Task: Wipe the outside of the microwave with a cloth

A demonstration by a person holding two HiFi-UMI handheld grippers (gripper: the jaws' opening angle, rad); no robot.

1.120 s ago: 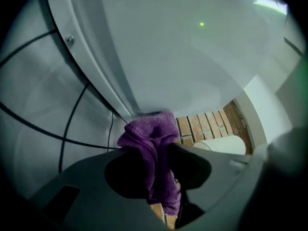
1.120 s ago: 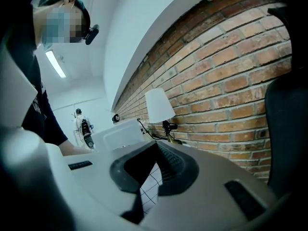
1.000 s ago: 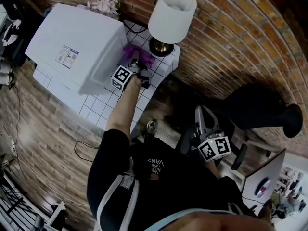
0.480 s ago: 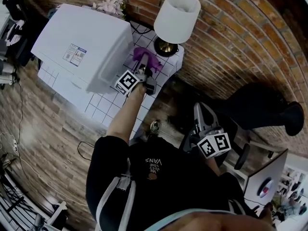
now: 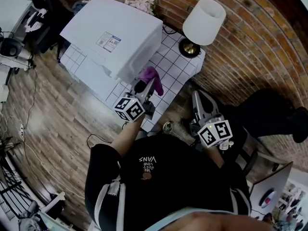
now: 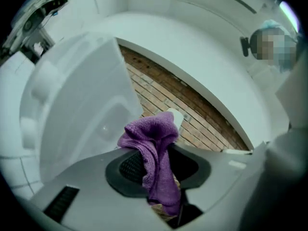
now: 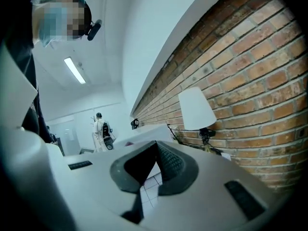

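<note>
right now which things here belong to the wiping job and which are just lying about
In the job: microwave, purple cloth, left tool shut on that cloth.

Just lying about: lamp, flowers, tiled table, right tool, shut and empty.

The left gripper (image 5: 146, 89) has drawn the cloth (image 5: 151, 75) back along the microwave (image 5: 115, 37).

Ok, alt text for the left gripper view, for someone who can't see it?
The left claw is shut on a purple cloth, which bunches above the jaws. The white microwave fills the left side; a brick wall shows behind.
</note>
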